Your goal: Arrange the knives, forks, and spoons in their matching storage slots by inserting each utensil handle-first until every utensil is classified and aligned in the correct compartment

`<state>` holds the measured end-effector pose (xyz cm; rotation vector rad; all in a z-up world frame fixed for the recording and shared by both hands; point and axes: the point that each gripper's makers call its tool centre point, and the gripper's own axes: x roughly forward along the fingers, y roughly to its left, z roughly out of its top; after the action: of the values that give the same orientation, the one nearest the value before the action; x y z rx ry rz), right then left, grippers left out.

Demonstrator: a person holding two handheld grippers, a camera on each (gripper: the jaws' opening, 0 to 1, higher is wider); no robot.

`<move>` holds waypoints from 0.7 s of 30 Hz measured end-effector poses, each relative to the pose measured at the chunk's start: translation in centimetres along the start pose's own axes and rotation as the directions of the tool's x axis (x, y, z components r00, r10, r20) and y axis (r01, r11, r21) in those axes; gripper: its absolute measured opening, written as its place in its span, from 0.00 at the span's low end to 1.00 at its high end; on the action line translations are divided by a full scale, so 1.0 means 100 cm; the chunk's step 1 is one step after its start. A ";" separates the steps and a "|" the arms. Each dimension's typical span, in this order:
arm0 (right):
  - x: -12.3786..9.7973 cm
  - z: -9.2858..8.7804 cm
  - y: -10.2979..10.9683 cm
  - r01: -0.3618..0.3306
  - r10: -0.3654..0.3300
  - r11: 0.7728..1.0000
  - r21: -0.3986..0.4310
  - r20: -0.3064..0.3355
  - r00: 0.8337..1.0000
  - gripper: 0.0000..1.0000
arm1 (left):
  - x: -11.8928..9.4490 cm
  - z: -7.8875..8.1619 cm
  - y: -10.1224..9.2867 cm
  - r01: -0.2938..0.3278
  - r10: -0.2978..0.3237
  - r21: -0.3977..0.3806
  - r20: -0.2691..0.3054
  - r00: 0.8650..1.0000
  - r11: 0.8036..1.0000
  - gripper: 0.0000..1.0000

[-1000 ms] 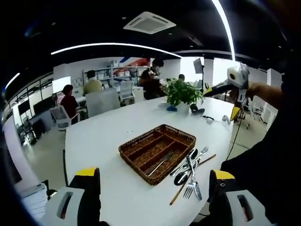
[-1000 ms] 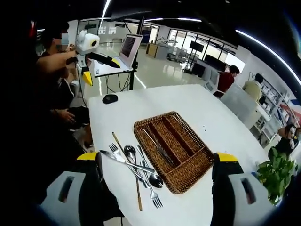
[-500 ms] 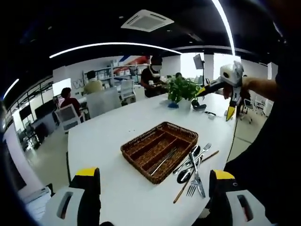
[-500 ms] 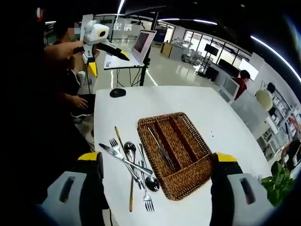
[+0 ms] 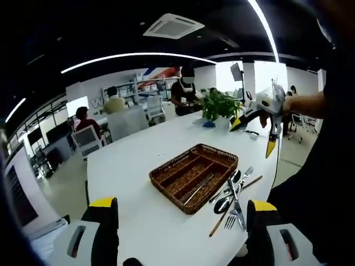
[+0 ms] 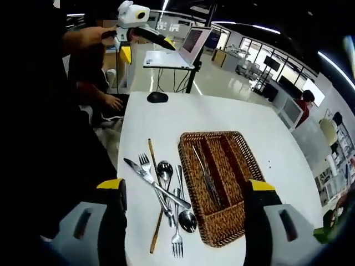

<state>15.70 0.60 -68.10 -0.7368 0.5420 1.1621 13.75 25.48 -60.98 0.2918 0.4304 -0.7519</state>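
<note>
A brown wicker cutlery basket (image 5: 178, 169) (image 6: 240, 160) with long slots stands on the white table. One metal utensil (image 6: 206, 176) (image 5: 199, 188) lies in a slot. Beside the basket lies a loose pile of forks, spoons and a knife (image 6: 161, 188) (image 5: 233, 195), crossed over a thin wooden stick (image 6: 156, 226). My left gripper (image 5: 181, 221) hangs open and empty short of the table. My right gripper (image 6: 184, 185) is open and empty above the pile's near side. Held in a hand, the right gripper (image 5: 265, 110) appears in the left gripper view, and the left gripper (image 6: 136, 21) in the right gripper view.
A potted plant (image 5: 219, 105) and small items stand at the table's far end. A black mouse (image 6: 157, 97) lies near one table edge, with a laptop on a stand (image 6: 177, 52) beyond it. People sit at desks behind. The holder's dark clothing borders the table.
Both views have shifted as the hands moved, so basket and pile sit differently in frame. The cutlery and basket have not moved on the table. Both grippers stay open.
</note>
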 end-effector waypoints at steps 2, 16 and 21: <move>0.006 -0.005 0.001 -0.008 0.008 1.000 -0.015 -0.020 1.000 0.86 | -0.001 -0.001 0.000 -0.005 0.005 -0.002 -0.004 1.000 1.000 1.00; 0.069 -0.038 0.016 -0.073 0.064 0.983 -0.167 -0.057 0.996 0.73 | 0.006 0.004 -0.004 -0.009 0.010 -0.037 0.016 1.000 0.999 1.00; 0.085 -0.045 0.022 -0.116 0.105 0.978 -0.171 -0.075 0.992 0.68 | 0.004 0.001 0.000 -0.015 0.015 -0.039 0.005 1.000 0.999 1.00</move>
<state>16.31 2.87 -77.68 -0.9073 0.5460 1.3041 14.00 25.18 -61.12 0.2565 0.4374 -0.7283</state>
